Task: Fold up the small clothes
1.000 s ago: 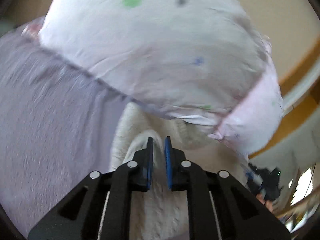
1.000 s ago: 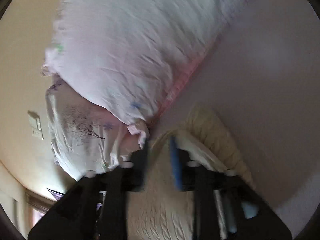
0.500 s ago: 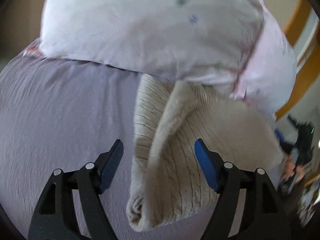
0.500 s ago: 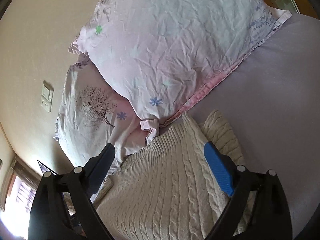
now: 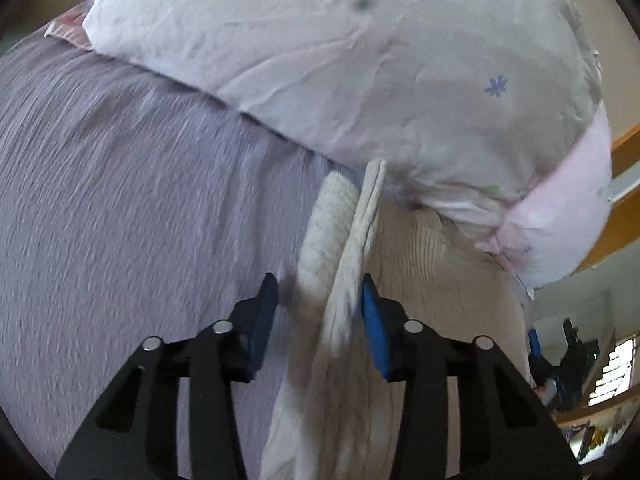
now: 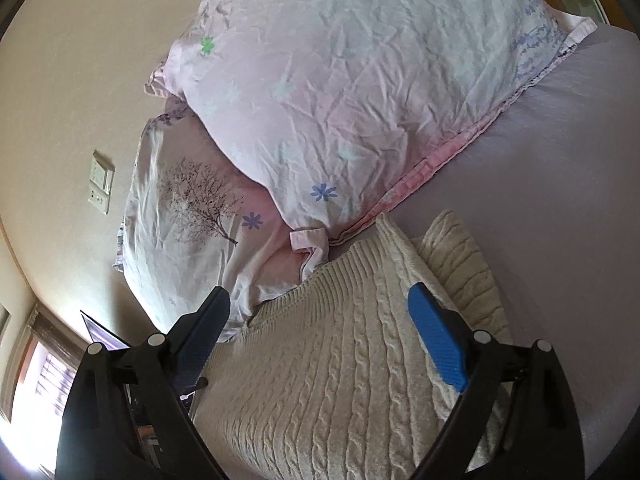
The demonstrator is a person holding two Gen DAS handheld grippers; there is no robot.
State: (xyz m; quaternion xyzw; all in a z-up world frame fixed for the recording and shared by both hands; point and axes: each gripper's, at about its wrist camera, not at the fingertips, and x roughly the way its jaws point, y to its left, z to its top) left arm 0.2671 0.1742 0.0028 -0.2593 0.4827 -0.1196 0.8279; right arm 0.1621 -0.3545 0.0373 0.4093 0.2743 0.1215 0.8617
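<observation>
Left wrist view: the left gripper [image 5: 320, 312] has its blue-padded jaws partly apart, with a raised fold of the cream knitted sweater [image 5: 348, 280] standing between them; the fold lies against the right-hand pad, while the other pad is clear of it (whether the cloth is actually pinched cannot be told). The sweater runs forward from the jaws to the edge of a pale flowered pillow [image 5: 360, 80] ahead, and lilac bedsheet [image 5: 140, 200] fills the area to the left of the tool. Right wrist view: the right gripper [image 6: 320, 328] is spread wide and holds nothing; the sweater [image 6: 340, 360] lies flat on the bedsheet [image 6: 560, 200] directly beneath and between the jaws, its cable pattern facing up. Ahead of the fingers sits the pillow [image 6: 360, 80], overlapping a second pillow [image 6: 192, 208] printed with a tree, further left.
</observation>
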